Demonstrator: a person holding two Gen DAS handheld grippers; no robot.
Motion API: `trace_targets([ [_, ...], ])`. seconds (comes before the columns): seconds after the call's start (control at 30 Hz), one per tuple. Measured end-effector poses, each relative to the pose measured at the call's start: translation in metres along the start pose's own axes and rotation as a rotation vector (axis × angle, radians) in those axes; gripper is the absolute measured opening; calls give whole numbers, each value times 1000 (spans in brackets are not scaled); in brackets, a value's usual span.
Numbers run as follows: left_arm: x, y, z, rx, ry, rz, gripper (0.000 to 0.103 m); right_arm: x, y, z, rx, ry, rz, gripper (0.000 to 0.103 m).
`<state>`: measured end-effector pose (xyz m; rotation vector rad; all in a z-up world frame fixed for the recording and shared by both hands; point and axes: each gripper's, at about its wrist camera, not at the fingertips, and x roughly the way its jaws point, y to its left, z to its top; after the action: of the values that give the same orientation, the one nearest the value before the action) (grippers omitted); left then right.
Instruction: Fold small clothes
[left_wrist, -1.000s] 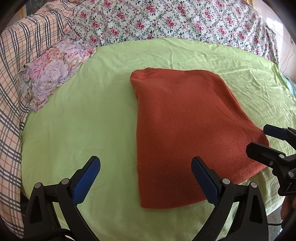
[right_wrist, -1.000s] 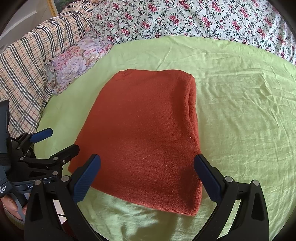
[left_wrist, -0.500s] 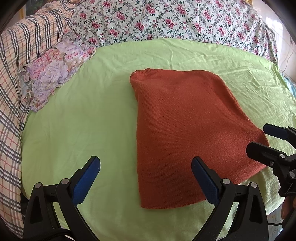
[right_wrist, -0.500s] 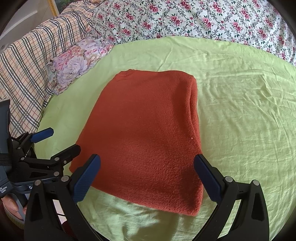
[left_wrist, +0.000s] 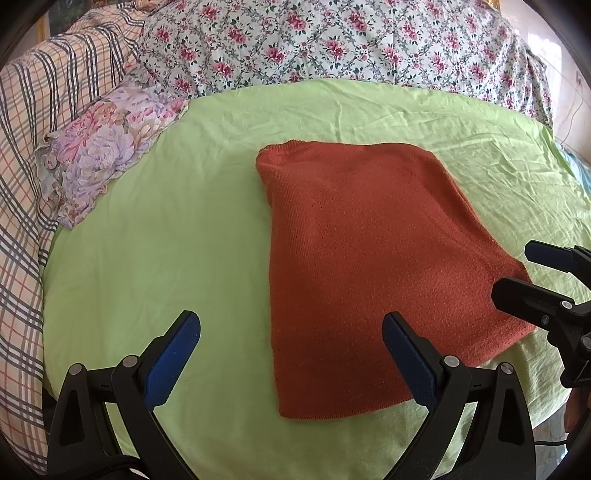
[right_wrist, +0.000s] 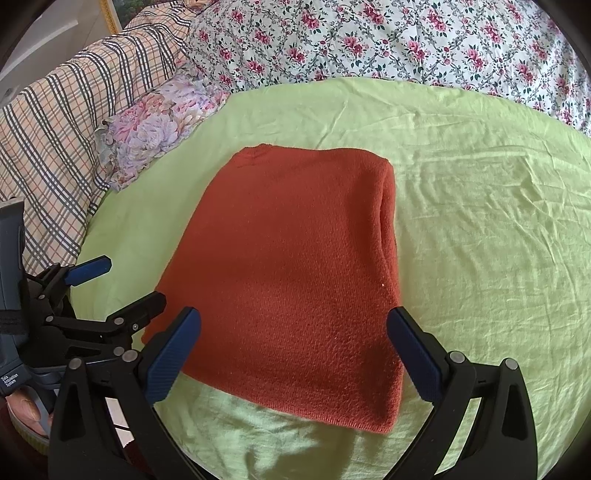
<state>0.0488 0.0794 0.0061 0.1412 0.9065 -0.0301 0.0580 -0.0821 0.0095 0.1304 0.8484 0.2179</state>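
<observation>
A rust-red knitted garment (left_wrist: 365, 266) lies folded flat on the light green sheet (left_wrist: 166, 236); it also shows in the right wrist view (right_wrist: 291, 273). My left gripper (left_wrist: 291, 360) is open and empty, held above the garment's near left corner. My right gripper (right_wrist: 293, 354) is open and empty above the garment's near edge. Each gripper shows in the other's view: the right one (left_wrist: 524, 273) at the garment's right corner, the left one (right_wrist: 122, 284) at its left corner.
A small floral pillow (left_wrist: 107, 147) lies at the left of the sheet. A plaid blanket (left_wrist: 33, 122) is bunched at far left and a rose-print cover (left_wrist: 332, 40) runs along the back. The sheet's near edge drops off below the grippers.
</observation>
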Motion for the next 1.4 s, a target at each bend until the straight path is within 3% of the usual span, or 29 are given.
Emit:
trace_targets([
  [1.4,2,-3,13,14,-4,-4,99,-4,2,14,-14,-10,12,101],
])
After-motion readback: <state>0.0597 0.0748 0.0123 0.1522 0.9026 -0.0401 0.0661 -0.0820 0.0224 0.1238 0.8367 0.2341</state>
